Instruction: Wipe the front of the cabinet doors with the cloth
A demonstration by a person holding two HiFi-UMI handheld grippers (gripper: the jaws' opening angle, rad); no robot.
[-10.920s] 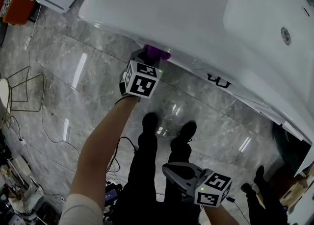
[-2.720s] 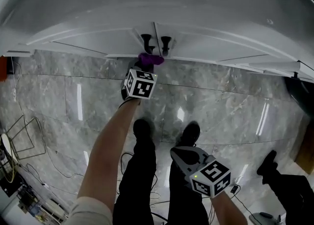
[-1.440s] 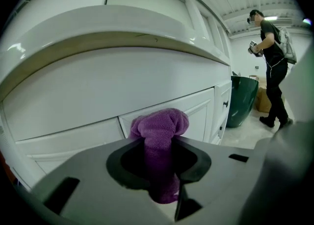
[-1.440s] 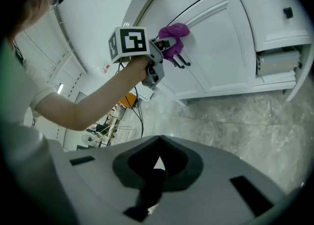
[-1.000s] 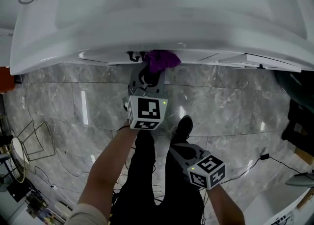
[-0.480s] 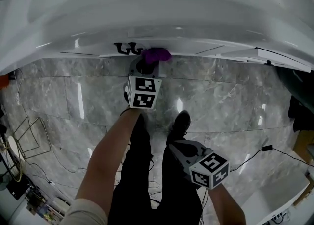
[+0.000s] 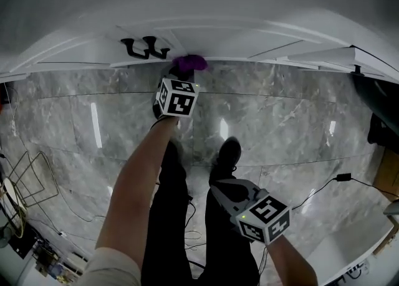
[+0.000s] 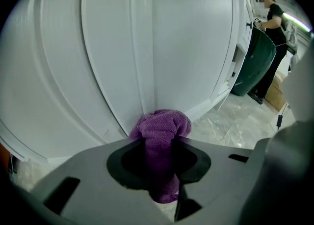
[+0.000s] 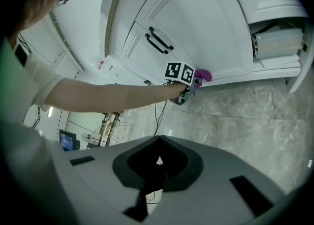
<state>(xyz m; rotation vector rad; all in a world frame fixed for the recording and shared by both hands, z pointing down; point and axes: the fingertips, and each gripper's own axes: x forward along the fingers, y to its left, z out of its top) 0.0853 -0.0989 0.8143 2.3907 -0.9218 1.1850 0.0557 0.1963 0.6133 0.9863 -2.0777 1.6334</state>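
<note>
My left gripper (image 8: 160, 167) has its jaws clamped on the purple cloth (image 8: 164, 123). A strip of it runs down between the pads, and a bunched wad bulges out past the tips. That wad presses against the white cabinet door (image 8: 113, 47) low down, right at a vertical moulding line near the door's bottom edge.

In the head view my left arm (image 7: 140, 179) is stretched out ahead of me to the base of the cabinet. The two black handles (image 7: 144, 48) sit just to the left of the cloth, apart from it.

My right gripper (image 9: 156, 170) has its jaws drawn together with nothing between them; only a sliver of light shows at the tips. It hangs low beside my legs, well apart from the cabinet. It points across at my left arm, the marker cube and the purple wad at the door's lower corner.

Under both grippers is a glossy grey marble floor (image 7: 280, 129) with streaks of reflected light. My dark shoe (image 7: 228, 152) stands on it between the two grippers. A black cable (image 7: 318, 194) trails over the floor to my right, and a wire frame (image 7: 25, 179) stands off to my left.

Far along the cabinet row, the left gripper view shows a dark green bin (image 8: 255, 62) and a person in black (image 8: 272, 18) beside it.
</note>
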